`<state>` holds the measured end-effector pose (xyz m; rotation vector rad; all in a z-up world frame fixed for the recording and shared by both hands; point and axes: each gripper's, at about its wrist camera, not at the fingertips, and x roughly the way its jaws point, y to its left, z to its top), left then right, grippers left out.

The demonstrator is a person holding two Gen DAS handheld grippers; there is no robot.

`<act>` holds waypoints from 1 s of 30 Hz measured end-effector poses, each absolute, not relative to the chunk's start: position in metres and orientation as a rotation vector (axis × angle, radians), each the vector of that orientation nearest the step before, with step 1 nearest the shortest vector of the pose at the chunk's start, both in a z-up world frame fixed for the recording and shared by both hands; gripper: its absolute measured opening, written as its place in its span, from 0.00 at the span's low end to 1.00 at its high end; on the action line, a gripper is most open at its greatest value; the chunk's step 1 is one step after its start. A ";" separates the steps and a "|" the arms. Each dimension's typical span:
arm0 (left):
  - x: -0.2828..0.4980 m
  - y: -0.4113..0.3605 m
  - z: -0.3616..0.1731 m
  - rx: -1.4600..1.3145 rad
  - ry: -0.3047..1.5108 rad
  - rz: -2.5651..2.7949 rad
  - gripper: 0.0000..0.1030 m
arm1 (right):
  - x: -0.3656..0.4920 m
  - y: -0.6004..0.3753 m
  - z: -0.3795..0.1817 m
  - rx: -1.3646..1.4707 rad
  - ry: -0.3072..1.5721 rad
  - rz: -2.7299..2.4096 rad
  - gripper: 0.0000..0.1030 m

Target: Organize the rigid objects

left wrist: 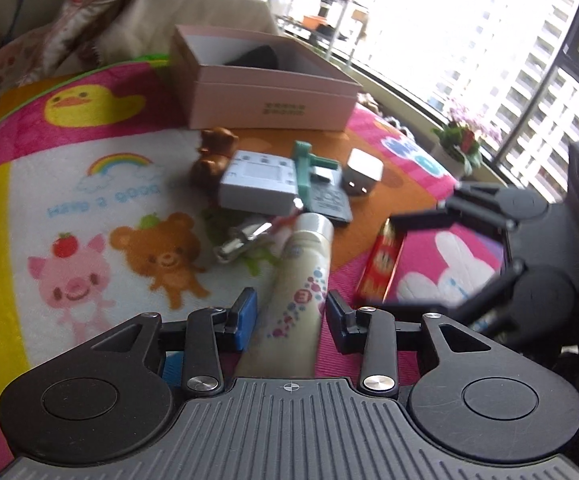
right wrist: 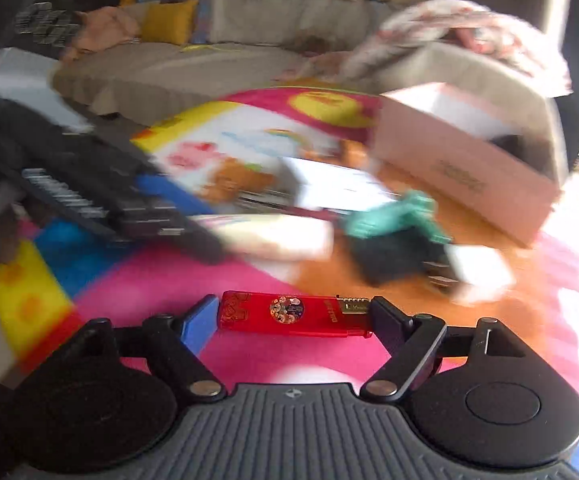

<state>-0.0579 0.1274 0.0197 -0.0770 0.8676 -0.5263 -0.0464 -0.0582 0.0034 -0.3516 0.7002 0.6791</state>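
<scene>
My left gripper [left wrist: 291, 312] is open, its fingers on either side of a cream bottle [left wrist: 303, 276] lying on the cartoon play mat [left wrist: 89, 184]; I cannot tell if the pads touch it. My right gripper [right wrist: 293, 316] is shut on a red lighter [right wrist: 293, 314], held lengthwise between the blue pad and the black pad just above the mat. The lighter also shows in the left wrist view [left wrist: 381, 264]. An open pink box [left wrist: 265, 84] stands at the far side of the mat, with a dark object inside. The right wrist view is motion-blurred.
Between bottle and box lie a brown bear figure [left wrist: 213, 152], a white adapter [left wrist: 257, 182], a teal clip [left wrist: 307, 168], a white charger plug [left wrist: 363, 170], a dark card [left wrist: 329, 204] and a metal nail clipper [left wrist: 241, 240]. A sofa with blankets [right wrist: 249, 40] lies behind. A window [left wrist: 489, 40] is on the right.
</scene>
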 end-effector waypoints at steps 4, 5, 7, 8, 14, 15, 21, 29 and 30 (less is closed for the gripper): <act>-0.049 0.107 0.019 -0.055 0.877 -0.530 0.40 | -0.035 -0.094 0.002 -0.313 0.714 0.566 0.79; -0.046 0.103 0.018 -0.050 0.875 -0.524 0.40 | -0.033 -0.102 0.002 -0.301 0.716 0.545 0.80; -0.041 0.096 0.018 -0.042 0.873 -0.518 0.40 | -0.031 -0.113 0.001 -0.271 0.723 0.517 0.82; -0.039 0.094 0.017 -0.043 0.874 -0.515 0.40 | -0.031 -0.117 0.000 -0.251 0.728 0.507 0.82; -0.044 0.087 0.016 -0.009 0.853 -0.488 0.37 | -0.033 -0.124 -0.005 -0.182 0.717 0.475 0.86; -0.046 0.085 0.016 0.002 0.843 -0.483 0.38 | -0.032 -0.122 -0.006 -0.178 0.714 0.474 0.86; -0.066 0.082 0.019 0.021 0.829 -0.480 0.37 | -0.032 -0.118 0.002 -0.220 0.733 0.508 0.80; -0.088 0.076 0.046 0.065 0.802 -0.532 0.37 | -0.050 -0.129 0.031 -0.268 0.667 0.516 0.80; -0.087 0.077 0.054 0.056 0.786 -0.538 0.37 | -0.051 -0.131 0.037 -0.273 0.650 0.513 0.80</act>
